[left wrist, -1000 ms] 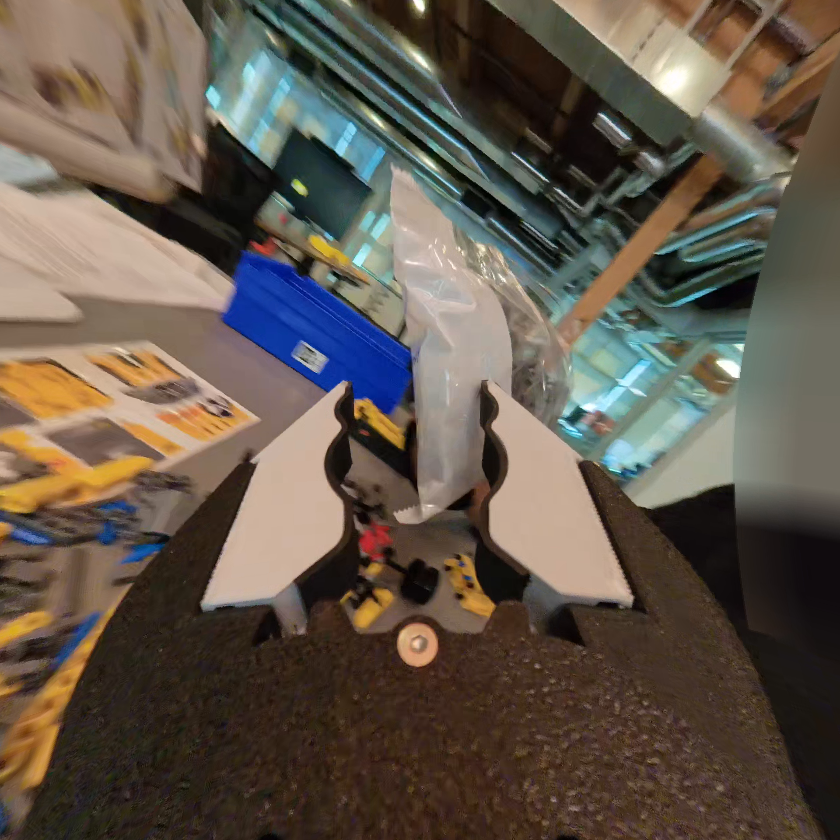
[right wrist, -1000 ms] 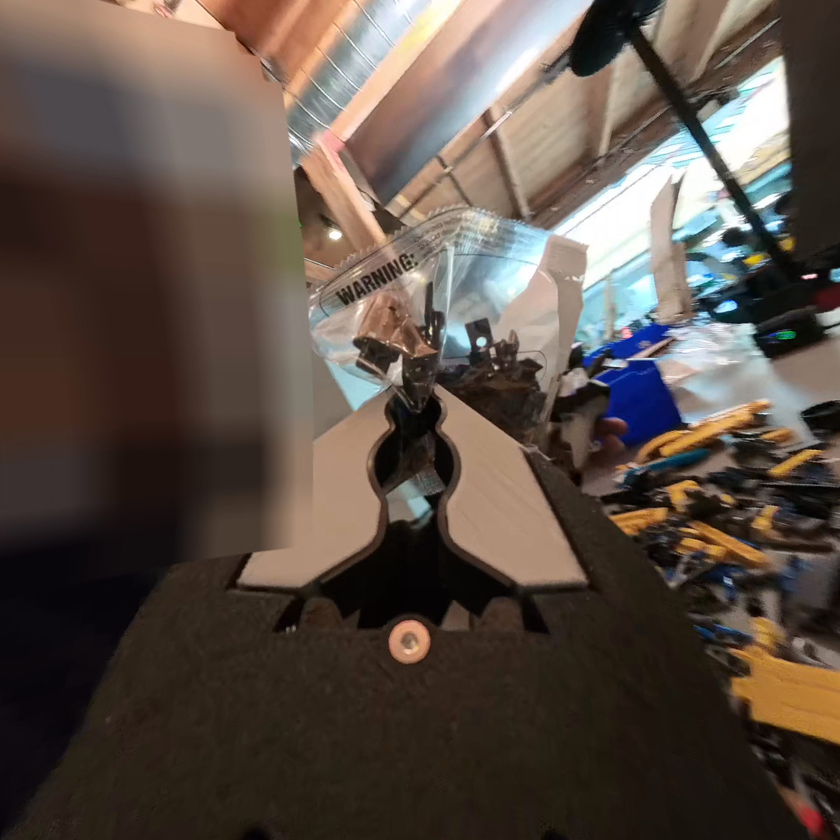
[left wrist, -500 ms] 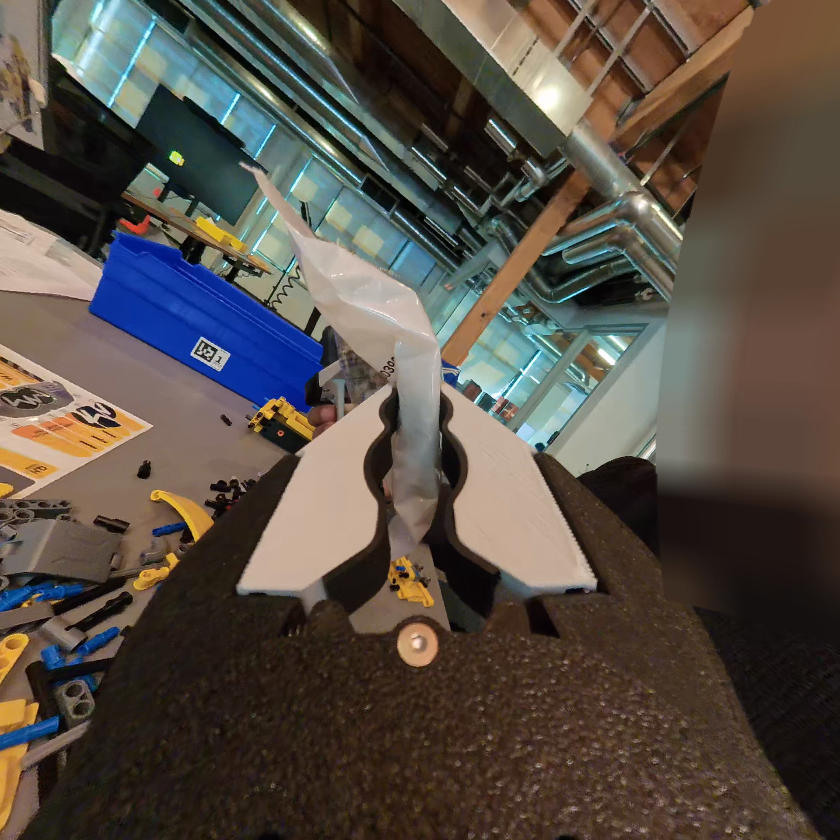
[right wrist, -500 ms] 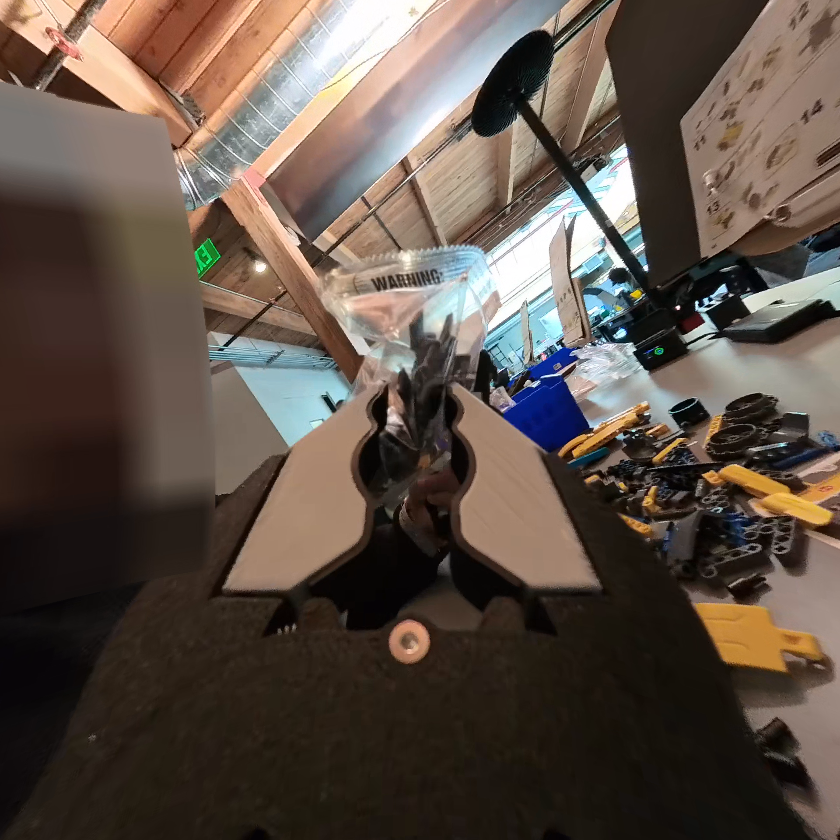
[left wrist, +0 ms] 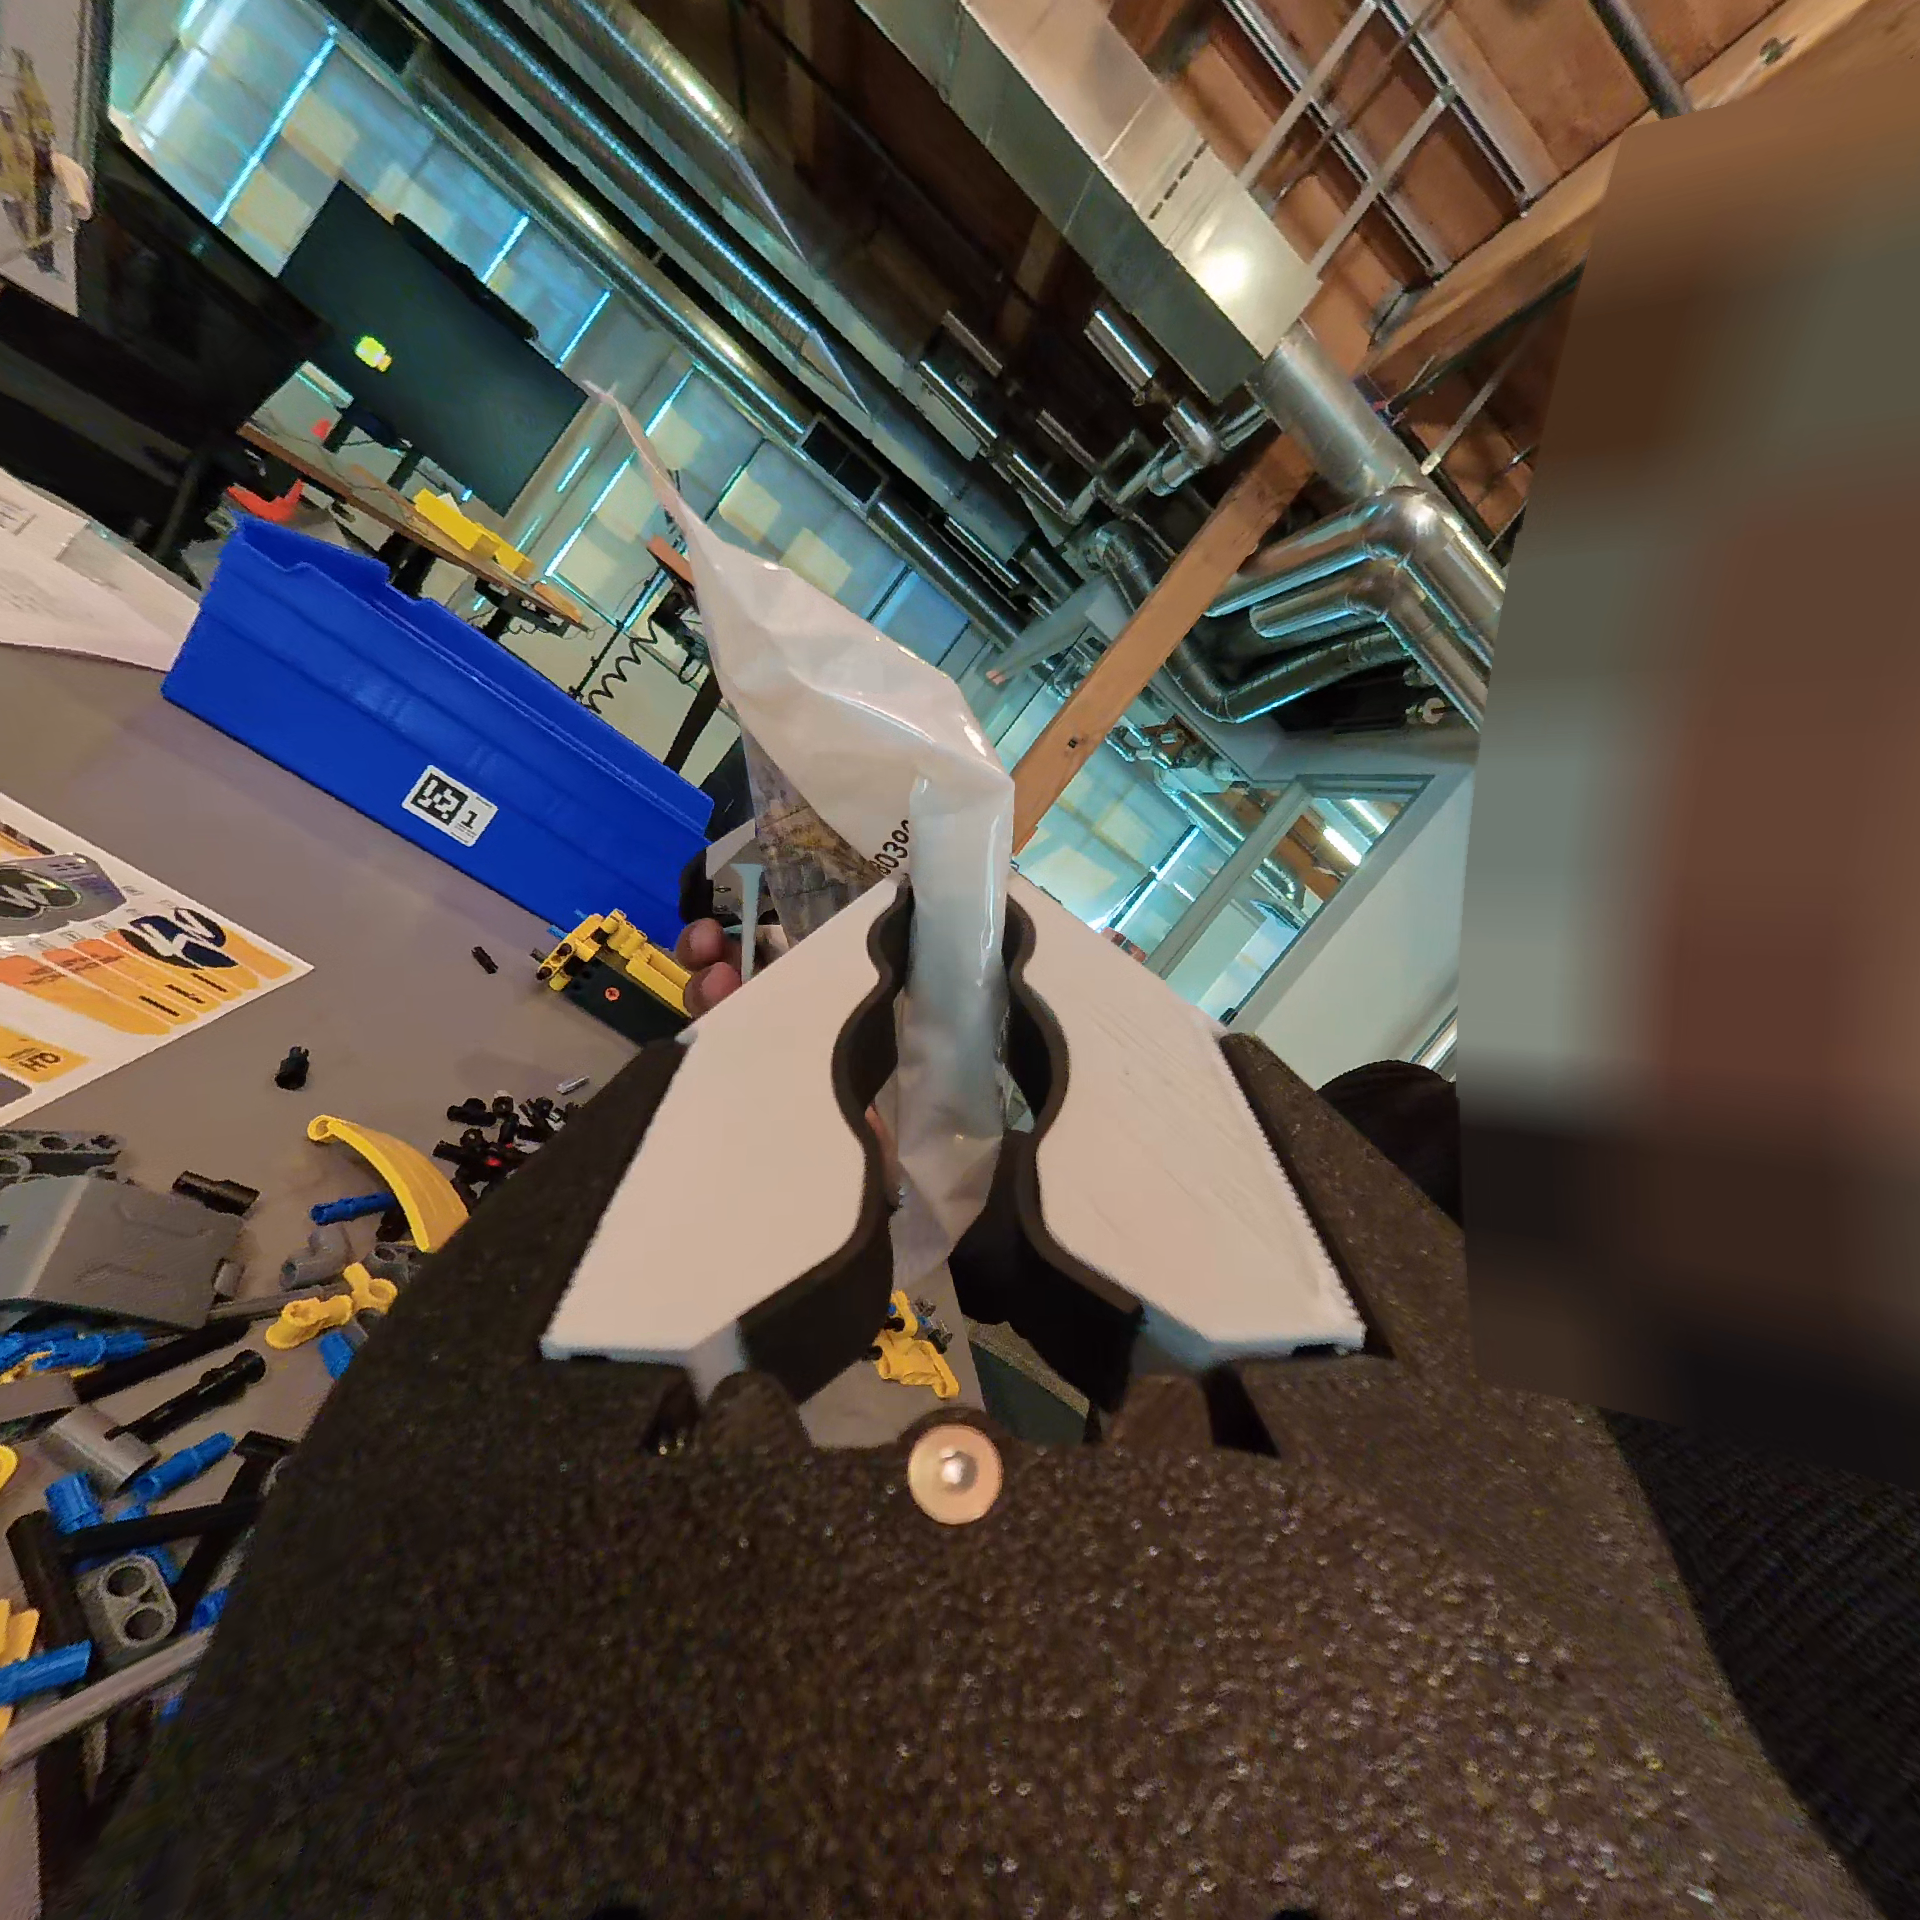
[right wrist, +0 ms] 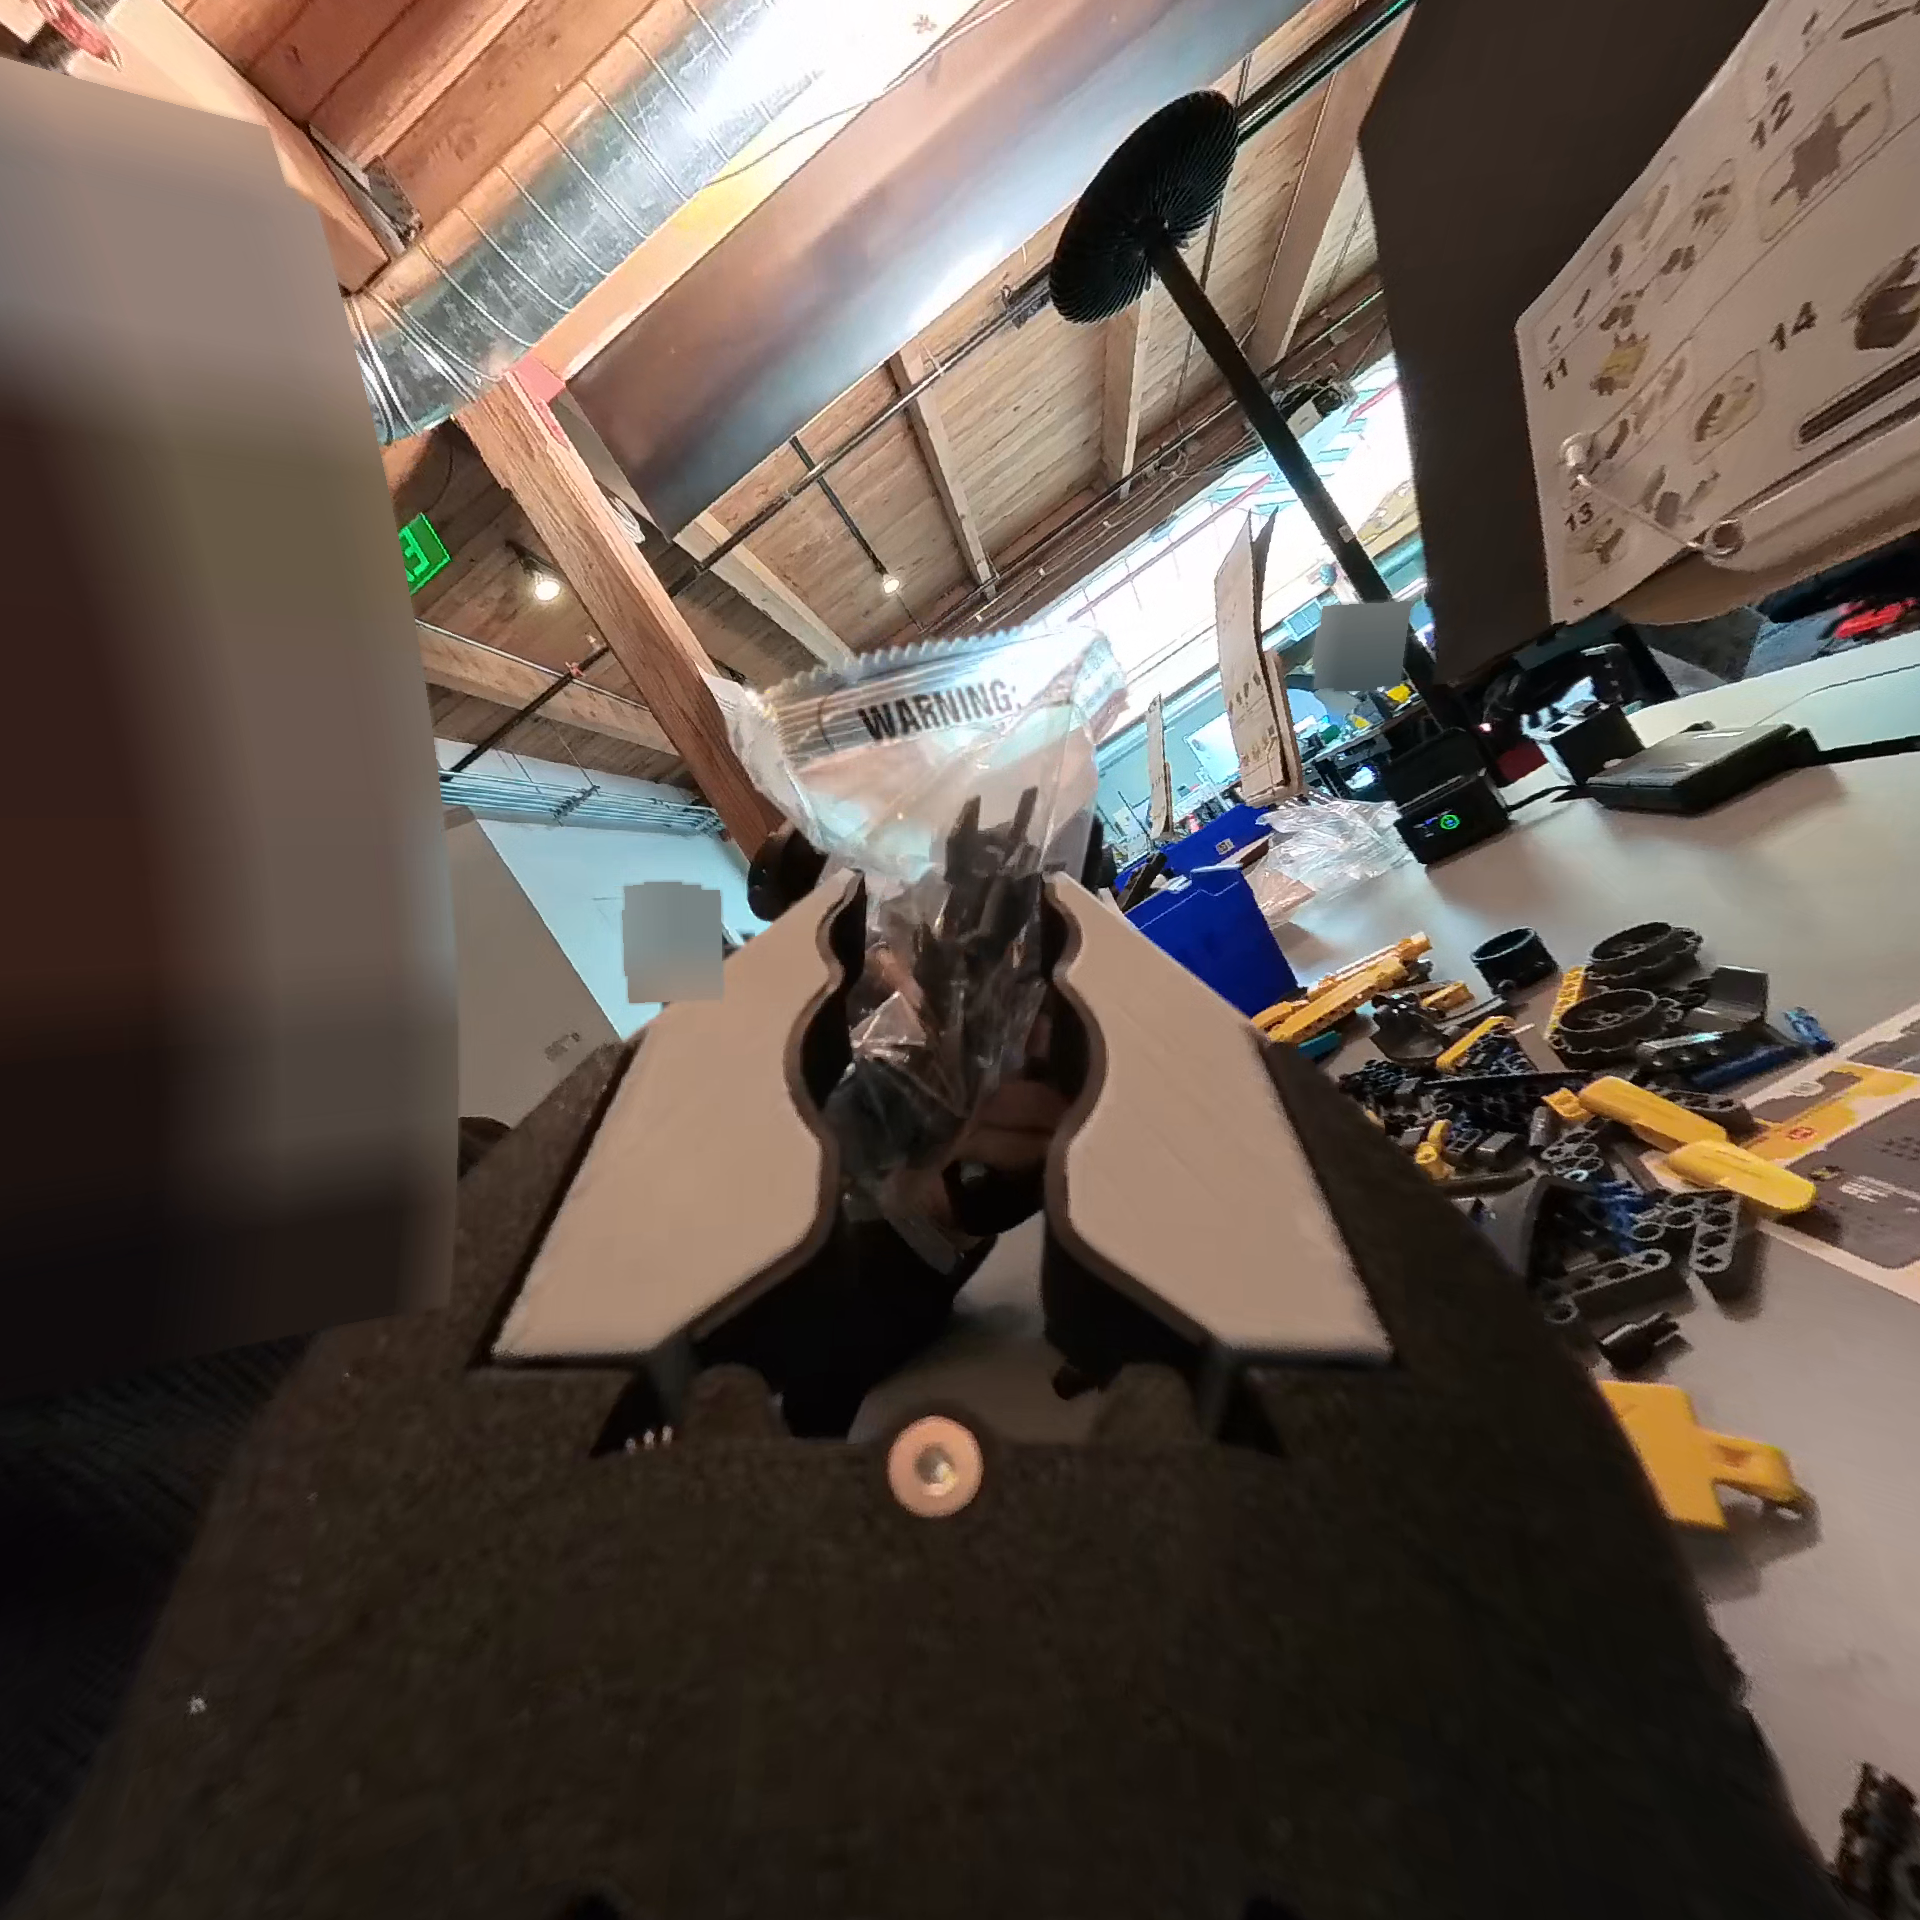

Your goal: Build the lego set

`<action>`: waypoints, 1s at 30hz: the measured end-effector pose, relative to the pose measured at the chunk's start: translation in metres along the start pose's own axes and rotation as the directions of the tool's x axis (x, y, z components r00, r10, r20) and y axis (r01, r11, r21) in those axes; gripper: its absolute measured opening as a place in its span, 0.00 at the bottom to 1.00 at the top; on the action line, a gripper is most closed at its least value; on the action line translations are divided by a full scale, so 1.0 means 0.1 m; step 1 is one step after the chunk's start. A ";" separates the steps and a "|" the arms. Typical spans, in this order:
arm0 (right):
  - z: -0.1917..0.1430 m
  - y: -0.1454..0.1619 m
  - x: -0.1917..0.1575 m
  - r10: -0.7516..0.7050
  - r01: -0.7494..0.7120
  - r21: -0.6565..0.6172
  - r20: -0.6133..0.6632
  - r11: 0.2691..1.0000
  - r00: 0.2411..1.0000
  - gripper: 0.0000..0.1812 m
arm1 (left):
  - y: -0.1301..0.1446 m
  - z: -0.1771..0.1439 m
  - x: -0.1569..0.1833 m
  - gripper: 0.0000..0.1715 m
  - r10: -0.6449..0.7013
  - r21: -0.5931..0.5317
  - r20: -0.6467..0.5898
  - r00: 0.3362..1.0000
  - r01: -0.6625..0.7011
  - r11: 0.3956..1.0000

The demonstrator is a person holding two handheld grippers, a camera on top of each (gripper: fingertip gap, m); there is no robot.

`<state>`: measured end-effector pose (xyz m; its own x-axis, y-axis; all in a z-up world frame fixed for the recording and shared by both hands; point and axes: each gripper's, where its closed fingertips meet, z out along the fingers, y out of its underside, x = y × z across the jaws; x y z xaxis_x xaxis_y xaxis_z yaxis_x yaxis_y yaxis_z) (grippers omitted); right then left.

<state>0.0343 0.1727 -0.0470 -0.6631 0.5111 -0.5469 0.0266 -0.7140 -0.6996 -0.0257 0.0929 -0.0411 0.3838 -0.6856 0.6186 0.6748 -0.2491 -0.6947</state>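
Above the grey table [left wrist: 343, 894], left tongs [left wrist: 956, 914] and right tongs [right wrist: 956, 894] both pinch a clear plastic bag [right wrist: 935, 769] of black parts.

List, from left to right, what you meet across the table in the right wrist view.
Clear plastic bag clamped in the right tongs → blue bin → long yellow beam → black ring → black wheels → printed sheet at the right edge.

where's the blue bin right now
In the left wrist view the blue bin sits on the grey table at upper left, beyond the printed sheet and left of the bag the left gripper clamps.
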 end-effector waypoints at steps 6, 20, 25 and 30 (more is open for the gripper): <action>0.00 0.01 -0.03 -0.096 0.095 -0.023 -0.022 0.995 0.995 0.10 | -0.01 0.00 0.05 0.08 0.040 0.005 -0.012 0.999 -0.040 0.999; 0.07 0.09 -0.26 -0.196 0.199 -0.052 0.054 0.979 0.979 0.06 | -0.14 -0.05 0.16 0.08 0.074 0.087 -0.051 0.996 -0.070 0.994; 0.07 0.11 -0.25 -0.158 0.162 -0.056 0.067 0.985 0.985 0.07 | -0.15 -0.05 0.22 0.08 0.114 0.087 -0.060 0.992 -0.109 0.990; 0.10 0.18 -0.21 -0.116 0.121 -0.079 0.064 0.990 0.991 0.18 | -0.21 -0.10 0.19 0.08 0.124 0.119 -0.032 0.992 -0.119 0.986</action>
<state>0.0411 0.1449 -0.0438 -0.7082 0.5590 -0.4313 0.0049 -0.6070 -0.7947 -0.0389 0.0779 -0.0185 0.4440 -0.7328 0.5156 0.6941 -0.0827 -0.7152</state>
